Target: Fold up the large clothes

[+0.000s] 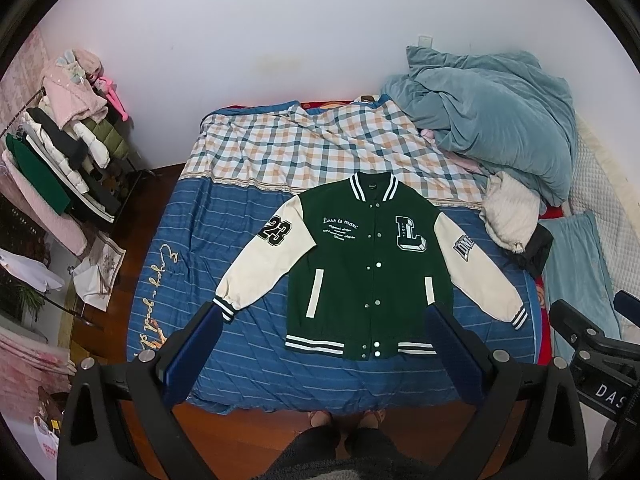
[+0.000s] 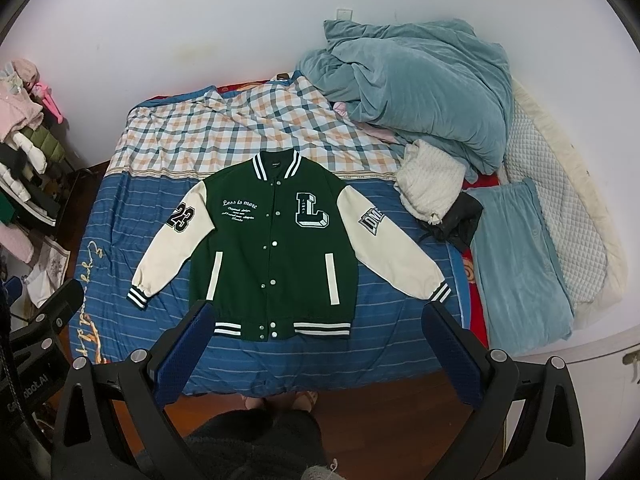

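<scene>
**Jacket laid flat on bed, both grippers hovering empty**

The bed [image 1: 248,216] is taking up most of both views, its blue striped cover serving as the folding surface. The teal duvet [image 1: 492,120] is sitting bunched against the wall at the far right corner, probably shoved aside to free room. The green varsity jacket [image 1: 360,264] is lying face up on the blue cover, snaps shut, collar away from the person, hem nearest the bed's foot. Both cream sleeves are angling out and down, so each cuff is sitting near one gripper, a sensible start for sleeve folds.

The left gripper [image 1: 324,352] is hanging above the hem with fingers spread wide, holding nothing. The right gripper [image 2: 320,348] is doing the same, also empty.

The jacket's back is facing down, unseen. The clothes rack [image 1: 60,152] at left is getting cut off by the lens edge. A dark item [image 2: 460,220] beside the cream bundle [image 2: 432,184] is too crumpled to identify. The person's feet are showing only partly below the bed's edge.
</scene>
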The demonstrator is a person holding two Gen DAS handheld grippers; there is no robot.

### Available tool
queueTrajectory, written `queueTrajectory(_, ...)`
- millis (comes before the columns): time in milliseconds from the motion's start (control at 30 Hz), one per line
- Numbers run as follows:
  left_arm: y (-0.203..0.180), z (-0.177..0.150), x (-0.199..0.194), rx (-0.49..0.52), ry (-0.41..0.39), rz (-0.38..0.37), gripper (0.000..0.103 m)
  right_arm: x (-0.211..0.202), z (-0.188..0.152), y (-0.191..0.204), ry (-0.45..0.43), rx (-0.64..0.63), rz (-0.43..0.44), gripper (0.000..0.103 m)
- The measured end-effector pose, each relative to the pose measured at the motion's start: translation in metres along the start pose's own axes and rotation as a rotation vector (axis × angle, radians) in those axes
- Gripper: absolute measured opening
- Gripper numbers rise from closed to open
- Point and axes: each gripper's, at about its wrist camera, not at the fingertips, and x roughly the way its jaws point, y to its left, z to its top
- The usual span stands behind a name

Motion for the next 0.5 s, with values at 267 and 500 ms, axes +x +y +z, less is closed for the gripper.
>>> queueTrajectory(267,-0.0003,0.0046,-0.0002,-0.002,0.000,0.001,0.103,-0.0080,0.0101,0.0021,-0.003,0.000,0.003,0.103)
queueTrajectory(500,-0.0007,0.0061,-0.0010,0.001,-0.003,0.001,0.103,-0.0096,0.0123,0.0024,-0.004,0.001,0.005,0.103)
